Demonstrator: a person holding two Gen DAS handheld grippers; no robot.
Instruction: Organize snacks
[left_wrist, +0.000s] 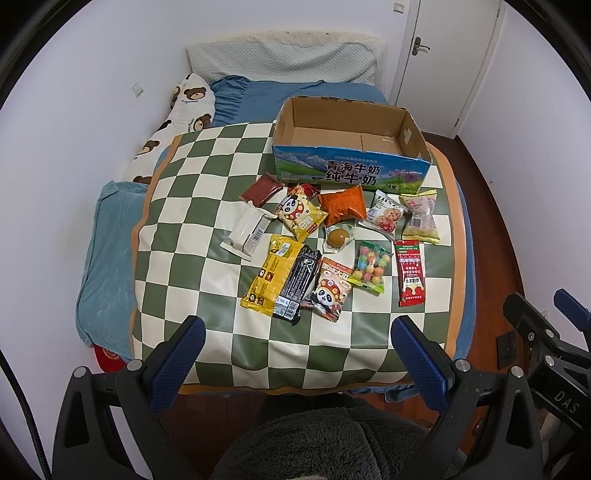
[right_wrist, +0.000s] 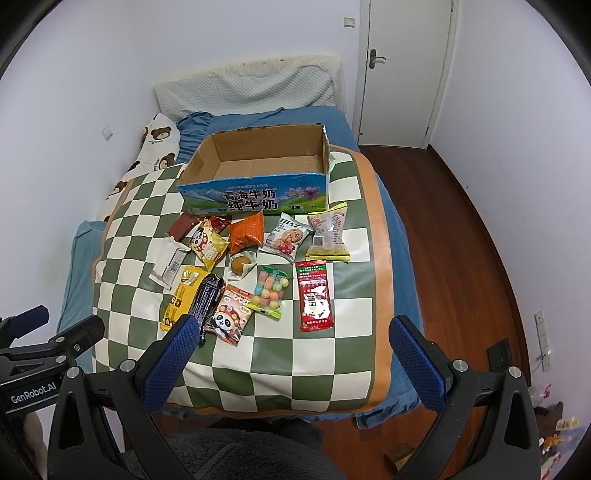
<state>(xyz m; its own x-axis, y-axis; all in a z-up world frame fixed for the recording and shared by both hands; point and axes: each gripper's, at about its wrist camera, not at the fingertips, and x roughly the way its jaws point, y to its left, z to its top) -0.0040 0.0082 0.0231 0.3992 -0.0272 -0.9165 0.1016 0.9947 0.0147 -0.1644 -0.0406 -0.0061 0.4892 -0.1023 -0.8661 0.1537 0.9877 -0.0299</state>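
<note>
The bed carries a checkered mat, and on the mat's far end stands the box, an open milk carton with nothing in it. All the snacks lie on the mat on the near side of the box, between it and the two tongs, none of them in the box yet.

The left tongs hang over the mat's near edge, spread wide and holding nothing. The right tongs hang beside them, likewise spread and empty.

Nearest the box are the brown bar, the orange bag, the cookie pack and the pink pack. Farther from the box, and closest to the tongs, lie the yellow pack, the black pack, the panda pack, the candy bag and the red sachet.

The red sachet runs lengthwise toward the box, its short end facing the tongs. It lies at the right end of the near row, so the right tongs look better placed for it; they would want to close across its narrow width. The yellow and black packs lean the same way and sit more toward the left tongs.
</note>
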